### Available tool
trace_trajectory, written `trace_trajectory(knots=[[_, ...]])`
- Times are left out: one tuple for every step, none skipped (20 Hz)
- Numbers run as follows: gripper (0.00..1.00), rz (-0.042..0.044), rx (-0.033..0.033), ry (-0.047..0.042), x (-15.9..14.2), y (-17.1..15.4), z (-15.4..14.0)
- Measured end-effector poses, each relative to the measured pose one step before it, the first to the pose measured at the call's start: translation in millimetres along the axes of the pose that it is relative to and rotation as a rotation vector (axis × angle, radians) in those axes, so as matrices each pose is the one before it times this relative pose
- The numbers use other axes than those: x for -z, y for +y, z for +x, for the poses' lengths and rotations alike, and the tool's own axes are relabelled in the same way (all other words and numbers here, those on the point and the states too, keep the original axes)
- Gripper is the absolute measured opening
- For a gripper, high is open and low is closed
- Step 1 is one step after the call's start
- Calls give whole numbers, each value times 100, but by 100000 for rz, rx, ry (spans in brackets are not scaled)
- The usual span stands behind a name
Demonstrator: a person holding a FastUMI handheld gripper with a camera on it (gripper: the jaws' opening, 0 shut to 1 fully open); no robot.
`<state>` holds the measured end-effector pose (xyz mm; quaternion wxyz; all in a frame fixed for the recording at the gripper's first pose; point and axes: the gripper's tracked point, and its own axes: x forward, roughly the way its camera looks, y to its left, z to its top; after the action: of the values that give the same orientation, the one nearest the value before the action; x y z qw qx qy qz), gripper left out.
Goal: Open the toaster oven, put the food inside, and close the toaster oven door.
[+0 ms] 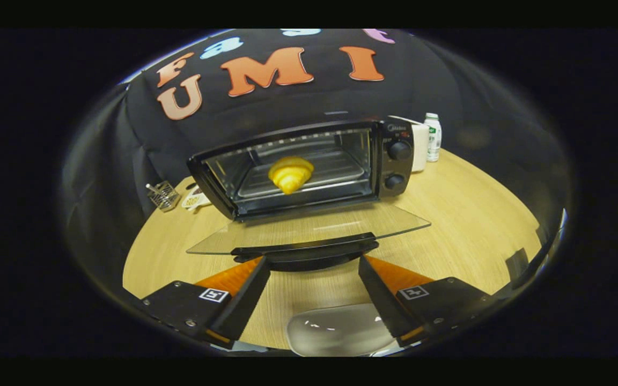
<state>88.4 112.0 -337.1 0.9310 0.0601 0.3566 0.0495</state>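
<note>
The jaws stand wide apart and hold nothing; the gripper [314,268] sits low over the desk [475,225], and the two fingertips [262,265] reach up to the near edge of the toaster oven's lowered door [309,228], one tip at each end of the door's dark handle [306,251]. Whether the tips touch the handle cannot be told.

The toaster oven [309,166] stands on the desk just beyond the fingers, its front turned toward them and slightly skewed. It has a black frame with a shiny metal cavity. The door is a clear glass pane folded fully down, lying nearly flat over the desk so the wood shows through it. Inside, on the wire rack [336,171], rests the food, a golden-yellow croissant [291,173] with ridged folds, set about midway across the cavity. On the oven's right panel sit two round black knobs [398,150], one above the other.

Beyond the oven's right side are a white box-like thing [420,146] and a small white bottle [433,137] with a green cap. At the oven's left are a small wire basket [163,195] and a patterned flat thing [193,200] just beside it. Between the fingers, close under the gripper, lies a pale glossy rounded dish [336,329]. The desk is round and light wood-grained.
</note>
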Motion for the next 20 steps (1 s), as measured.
trace_trajectory(knots=[[99, -383, -183, -1650, -1102, 121, -70], [99, -78, -463, -1296, -928, 218, 49], [99, -213, -462, -1597, -948, 280, 120], [99, -449, -375, -1273, -837, 231, 98], [99, -455, -241, -1306, -851, 250, 35], [99, -619, -156, -1064, -876, 172, 279], [99, -747, -71, -900, -823, 164, 322], [99, -861, -46, -755, -745, 205, 357], [99, -696, 21, -775, -682, 172, 421], [99, -456, 47, -841, -730, 162, 426], [99, -329, 15, -818, -644, 108, 439], [99, -402, 34, -440, -636, 97, 499], [99, -170, 64, -601, -710, 138, 487], [99, -430, 202, -456, -591, 48, 510], [99, -1140, 657, -243, -428, -61, 716], [99, -1165, 665, -148, -330, -121, 500], [99, -615, 159, 518, -165, 41, 275], [99, 257, -176, 848, -62, 123, -47], [99, 465, -495, -258, -196, 180, -102], [99, -76, -122, -743, -396, 89, -348]])
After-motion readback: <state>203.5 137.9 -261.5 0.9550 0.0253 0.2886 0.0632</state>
